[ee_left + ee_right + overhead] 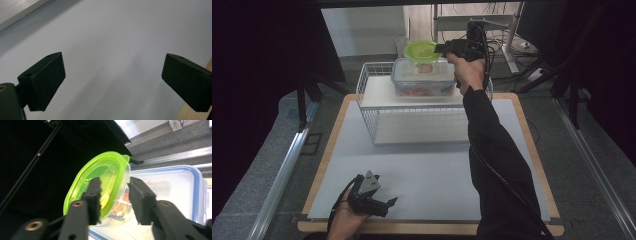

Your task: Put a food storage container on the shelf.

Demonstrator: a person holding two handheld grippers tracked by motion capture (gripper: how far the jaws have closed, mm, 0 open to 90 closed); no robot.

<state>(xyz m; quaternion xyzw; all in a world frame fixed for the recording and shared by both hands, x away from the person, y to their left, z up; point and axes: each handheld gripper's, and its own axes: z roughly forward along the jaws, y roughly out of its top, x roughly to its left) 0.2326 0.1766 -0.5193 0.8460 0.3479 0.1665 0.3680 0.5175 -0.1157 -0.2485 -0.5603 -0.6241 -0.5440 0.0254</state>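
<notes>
- High view: my right hand-held gripper [443, 48] is stretched out over the far end of the surface [422, 170], up at the white wire rack [377, 117]. Its jaws are at the rim of a small tub with a green lid [422, 50], which sits raised above a larger clear box with a blue-edged lid [422, 75]. That box rests on the top shelf of the rack.
- High view: my left hand-held gripper [384, 202] lies low at the near edge of the surface, well apart from the rack, in my left hand [347, 220]. Its jaws point toward the right along the pale mat.
- Left gripper view: the left hand-held gripper [113, 80] is released, its two black pads spread wide with bare pale surface [112, 37] between them. A strip of the wooden border [190, 112] shows by the right-hand pad.
- Right gripper view: my right hand-held gripper [114, 200] is grasping the tub with the green lid [100, 172] by its rim: one pad lies on the lid's top face, the other against the clear wall below. The tub hangs tilted, its lid turned toward the dark curtain.
- Right gripper view: below and behind the tub is the clear box with the blue-edged lid [175, 192]. I cannot tell from here whether the tub's lower edge touches it. A red label shows through the tub's clear wall between the pads.
</notes>
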